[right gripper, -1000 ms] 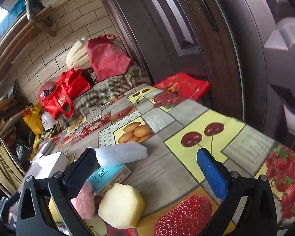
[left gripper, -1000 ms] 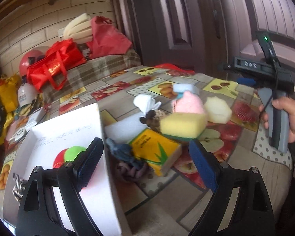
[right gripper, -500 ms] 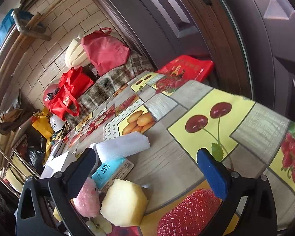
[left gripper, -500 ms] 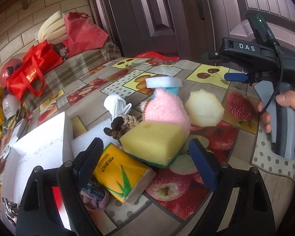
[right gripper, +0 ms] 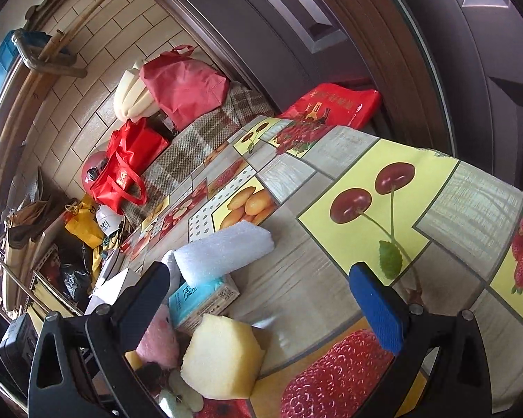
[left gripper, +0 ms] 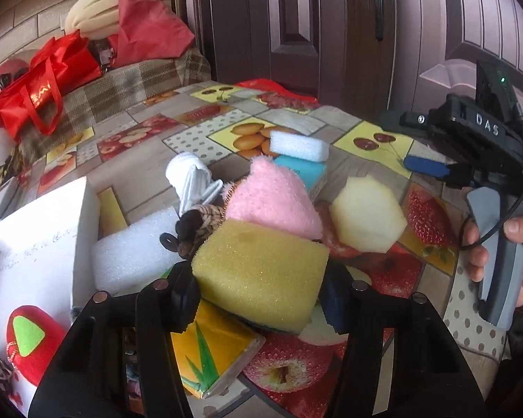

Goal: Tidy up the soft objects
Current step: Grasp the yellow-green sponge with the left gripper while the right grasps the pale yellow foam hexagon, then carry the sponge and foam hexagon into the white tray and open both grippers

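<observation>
Right beside the white box [left gripper: 35, 244], on its far-right side, I'm closing the left gripper [left gripper: 261, 296] on the yellow sponge [left gripper: 261, 271]. Its jaws have just been closing, and the sponge is sitting between them now, both pads touching its sides, so I'm calling that a pinch. The sponge is lying on top of the yellow pack [left gripper: 212, 351], with the pink sponge [left gripper: 272, 202] leaning on its far edge and a white foam block [left gripper: 132, 247] between it and the box.

The right gripper [right gripper: 261, 296] is hanging spread wide and empty, further from the box, over the bare cloth [right gripper: 470, 202] past the hexagon sponge [right gripper: 223, 355].

What I'm worrying about, judging from here:
- The sponge is squishy, so the pads may be sinking in rather than gripping. It could be slipping out on the lift.
- The pink sponge is resting against it, so lifting might be dragging that one along or tipping it.
- The dark fuzzy thing [left gripper: 195, 223] is touching the sponge's near-box corner and could be snagging.
- The box wall is standing between the sponge and the inside, where a red toy [left gripper: 31, 341] is already lying. Going low, I'd be clipping the wall.
</observation>
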The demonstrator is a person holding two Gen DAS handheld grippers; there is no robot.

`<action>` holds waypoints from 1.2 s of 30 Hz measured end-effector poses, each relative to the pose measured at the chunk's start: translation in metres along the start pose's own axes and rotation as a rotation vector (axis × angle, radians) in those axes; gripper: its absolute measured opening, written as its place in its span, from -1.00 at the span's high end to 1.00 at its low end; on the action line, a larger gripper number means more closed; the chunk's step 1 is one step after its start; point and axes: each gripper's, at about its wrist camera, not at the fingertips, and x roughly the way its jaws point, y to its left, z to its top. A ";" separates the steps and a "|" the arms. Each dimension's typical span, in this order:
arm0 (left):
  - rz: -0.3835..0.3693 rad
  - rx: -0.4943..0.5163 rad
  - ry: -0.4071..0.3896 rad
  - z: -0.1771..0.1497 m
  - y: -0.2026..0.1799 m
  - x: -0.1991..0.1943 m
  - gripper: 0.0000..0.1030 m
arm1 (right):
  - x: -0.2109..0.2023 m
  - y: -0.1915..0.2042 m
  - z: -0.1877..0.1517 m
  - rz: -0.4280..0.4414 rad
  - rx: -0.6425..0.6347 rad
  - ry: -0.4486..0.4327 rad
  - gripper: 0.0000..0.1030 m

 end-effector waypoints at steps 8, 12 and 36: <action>0.026 -0.074 -0.199 -0.006 0.012 -0.044 -0.09 | 0.005 0.026 -0.012 0.055 -0.197 0.190 -1.00; 0.023 -0.092 -0.214 -0.006 0.017 -0.048 -0.09 | 0.015 0.051 -0.030 0.024 -0.365 0.289 -0.99; 0.048 -0.099 -0.279 -0.016 0.016 -0.068 -0.09 | -0.042 0.082 -0.035 0.045 -0.507 -0.092 -0.09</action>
